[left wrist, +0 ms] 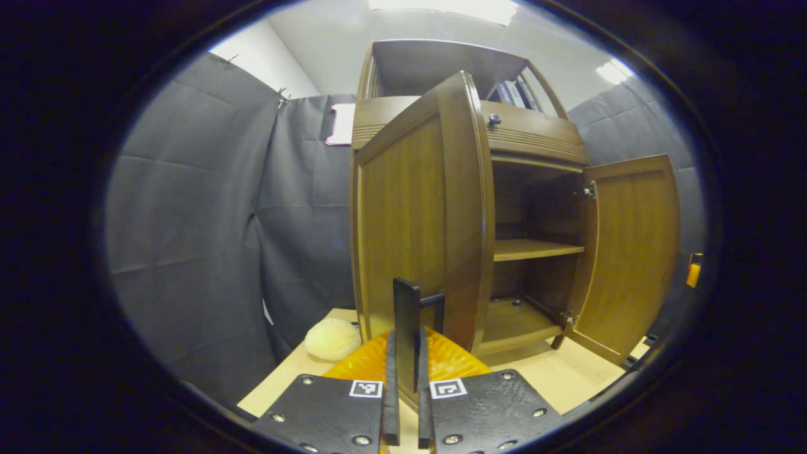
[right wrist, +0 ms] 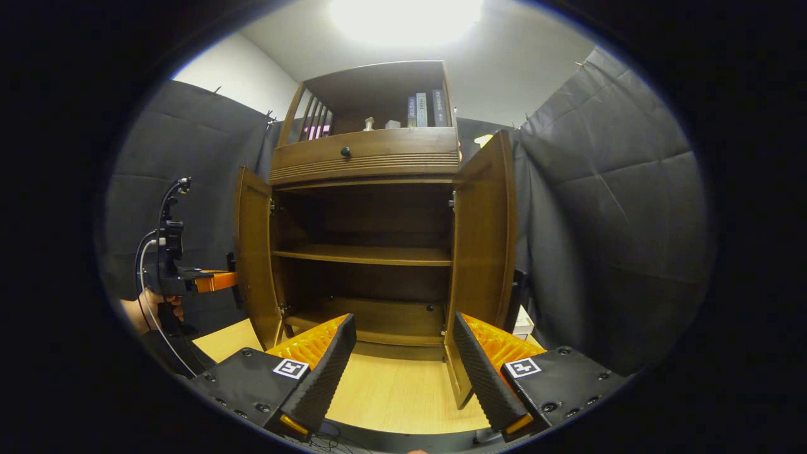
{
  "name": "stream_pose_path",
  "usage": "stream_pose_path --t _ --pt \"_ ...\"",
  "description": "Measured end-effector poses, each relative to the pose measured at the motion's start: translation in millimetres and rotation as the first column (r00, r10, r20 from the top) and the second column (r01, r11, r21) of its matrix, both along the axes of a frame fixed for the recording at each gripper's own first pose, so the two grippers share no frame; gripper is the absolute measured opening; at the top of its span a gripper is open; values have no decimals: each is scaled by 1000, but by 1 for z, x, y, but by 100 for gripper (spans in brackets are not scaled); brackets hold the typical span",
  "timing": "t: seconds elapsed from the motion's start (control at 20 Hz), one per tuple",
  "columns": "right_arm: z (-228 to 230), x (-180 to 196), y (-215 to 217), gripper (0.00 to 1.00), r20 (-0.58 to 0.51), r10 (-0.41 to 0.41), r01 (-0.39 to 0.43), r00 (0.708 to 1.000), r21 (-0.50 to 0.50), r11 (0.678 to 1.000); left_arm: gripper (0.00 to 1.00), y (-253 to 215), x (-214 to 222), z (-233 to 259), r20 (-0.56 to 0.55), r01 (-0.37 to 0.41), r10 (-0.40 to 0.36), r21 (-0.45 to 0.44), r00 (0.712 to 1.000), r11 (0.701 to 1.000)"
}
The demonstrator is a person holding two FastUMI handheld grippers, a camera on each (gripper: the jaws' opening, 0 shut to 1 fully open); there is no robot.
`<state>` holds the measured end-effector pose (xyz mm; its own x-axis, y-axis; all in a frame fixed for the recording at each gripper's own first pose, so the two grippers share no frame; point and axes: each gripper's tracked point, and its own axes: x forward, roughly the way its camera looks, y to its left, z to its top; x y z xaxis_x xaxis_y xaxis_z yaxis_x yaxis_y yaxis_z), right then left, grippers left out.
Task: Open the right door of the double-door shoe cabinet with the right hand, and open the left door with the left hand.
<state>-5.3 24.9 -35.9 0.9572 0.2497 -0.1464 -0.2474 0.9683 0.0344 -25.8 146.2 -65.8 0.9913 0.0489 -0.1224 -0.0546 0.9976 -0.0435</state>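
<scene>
Wooden shoe cabinet (right wrist: 369, 208) at 12 o'clock, both doors swung out.
Left gripper (left wrist: 406, 378) clamped narrow on left door's (left wrist: 403, 233) bar handle (left wrist: 406, 318); right gripper (right wrist: 403, 366) spread wide, empty, right door (right wrist: 482, 252) at 1 o'clock. Stiff, hinged, likely light; best held by handle.

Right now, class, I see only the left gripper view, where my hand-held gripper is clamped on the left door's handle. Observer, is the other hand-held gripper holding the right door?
Observer: No. In the right gripper view, the right hand-held gripper is open, with nothing between its fingers. The right door stands open, ungripped.
Operator: Is anything stored on the middle shelf?
Observer: The middle shelf is bare across its full width.
Operator: Is anything behind the right door?
Observer: A small white box sits low down just past it, against the booth wall.
</scene>
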Motion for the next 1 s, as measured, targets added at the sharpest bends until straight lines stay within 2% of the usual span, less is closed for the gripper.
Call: stream_pose_path --t 0.1,0.15,0.3,0.65,0.75,1.0 --pt "1 0 5 97 3 6 -6 1000 -3 1000 12 10 0 -1 -4 -7 7 -14 1000 1000" --pt "0 1 9 94 3 9 -9 1000 -3 1000 12 16 -1 -1 -4 -13 13 -18 1000 1000" --pt "-1 3 15 94 -3 10 -10 1000 -1 1000 16 28 -8 -6 -4 -33 33 -21 999 999" --pt "0 10 37 97 -3 21 -21 1000 1 1000 15 73 -19 -15 -14 -101 101 -25 995 995" --pt "1 11 46 94 1 28 -28 1000 -1 1000 15 91 -24 -14 -9 -123 123 -10 992 992" --pt "5 11 63 97 18 38 -38 999 -2 999 10 134 -43 -14 -4 -180 180 -5 984 984"
